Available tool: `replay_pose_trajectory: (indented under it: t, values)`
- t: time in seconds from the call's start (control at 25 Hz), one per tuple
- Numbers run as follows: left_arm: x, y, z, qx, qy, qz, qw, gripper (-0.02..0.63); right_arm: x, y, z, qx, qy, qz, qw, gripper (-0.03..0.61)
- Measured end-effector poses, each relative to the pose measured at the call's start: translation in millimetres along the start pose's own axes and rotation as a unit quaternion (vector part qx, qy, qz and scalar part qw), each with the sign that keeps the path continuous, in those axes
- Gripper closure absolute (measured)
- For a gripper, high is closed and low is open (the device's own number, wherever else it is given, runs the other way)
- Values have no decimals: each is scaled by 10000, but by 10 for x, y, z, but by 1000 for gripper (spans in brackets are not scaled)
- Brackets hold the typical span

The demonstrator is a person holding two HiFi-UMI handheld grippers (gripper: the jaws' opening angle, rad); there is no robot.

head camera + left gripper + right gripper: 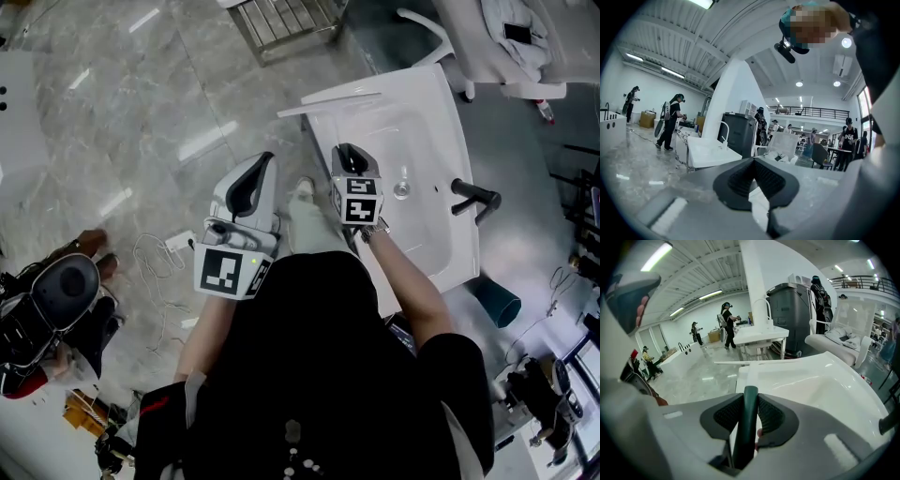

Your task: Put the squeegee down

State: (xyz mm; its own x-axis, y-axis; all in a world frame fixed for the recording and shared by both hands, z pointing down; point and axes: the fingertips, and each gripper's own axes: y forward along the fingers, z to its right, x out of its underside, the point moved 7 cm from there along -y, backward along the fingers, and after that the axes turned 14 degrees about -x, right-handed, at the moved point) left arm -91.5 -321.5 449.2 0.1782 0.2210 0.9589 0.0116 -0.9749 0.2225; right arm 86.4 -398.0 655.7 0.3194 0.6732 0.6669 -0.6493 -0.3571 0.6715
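**Squeegee handle gripped over the sink**

Head view: the right tool [347,152] reaches over the near corner of a white sink [441,122]. The left tool [264,161] hangs beside it, above the marble floor [112,141].

Left gripper view: its pads are pressed together with nothing between them.

Right gripper view: the pads pinch the squeegee [746,432] by its dark green handle, held above the basin.

1. Glossy grey marble floor [112,122] spreads left of the right claw [348,153].
2. White sink [422,112] lies just ahead of it, black tap [473,199] to its right.
3. Beyond stand a white pillar [754,282] and a dark bin [790,310], with strip lights [656,256] overhead.
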Motion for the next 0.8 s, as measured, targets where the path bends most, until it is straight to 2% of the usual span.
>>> replay_pose_trajectory:
  t: [0.8]
  values:
    - [98,-53,-7,-179,-28,-149,9997,615,143,195,46,-29,-150,-152,9998,480]
